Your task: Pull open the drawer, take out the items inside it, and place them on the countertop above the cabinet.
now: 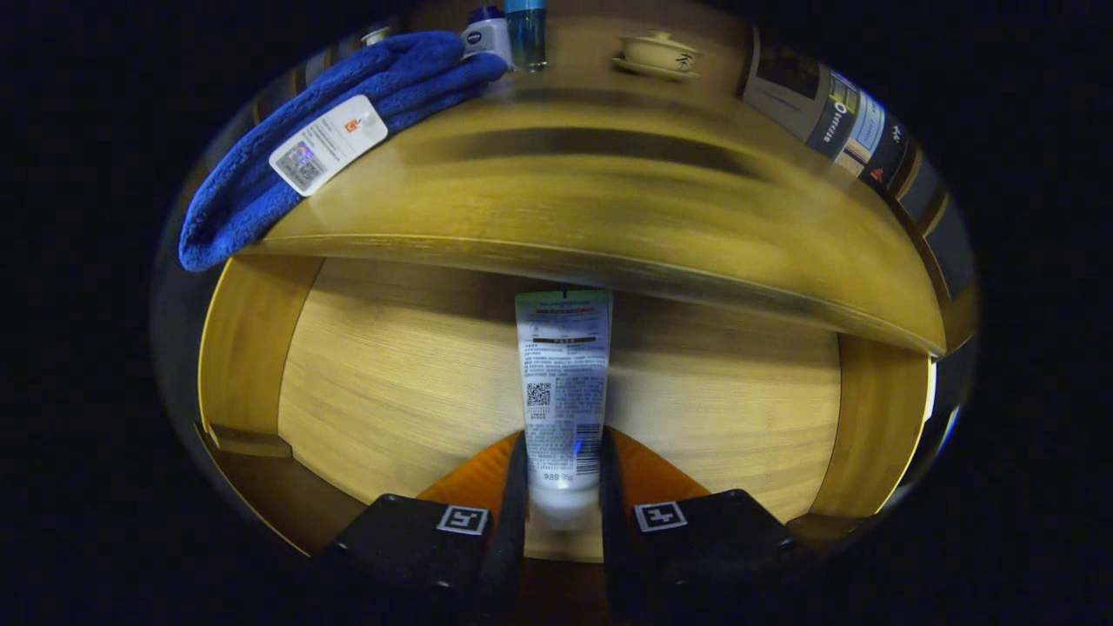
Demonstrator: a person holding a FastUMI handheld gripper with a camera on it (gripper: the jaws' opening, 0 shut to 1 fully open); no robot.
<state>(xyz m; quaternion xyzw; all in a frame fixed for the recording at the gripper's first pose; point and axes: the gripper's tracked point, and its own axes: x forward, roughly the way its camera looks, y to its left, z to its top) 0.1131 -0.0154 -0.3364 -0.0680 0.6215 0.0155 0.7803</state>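
Note:
A white tube (563, 382) with printed text stands lengthwise between my fingers, its cap end toward me. My gripper (562, 474) is shut on the tube, both fingers pressing its lower sides. The tube hangs over the open wooden drawer (391, 382), whose bare floor spreads on either side. The far end of the tube reaches under the front edge of the wooden countertop (609, 200) just beyond it.
On the countertop lie a folded blue towel (261, 174) with a tag at the left, a small white bottle (487, 35) and a blue bottle (526, 30) behind it, and a lidded white cup on a saucer (656, 54). Drawer side walls (252, 348) stand left and right.

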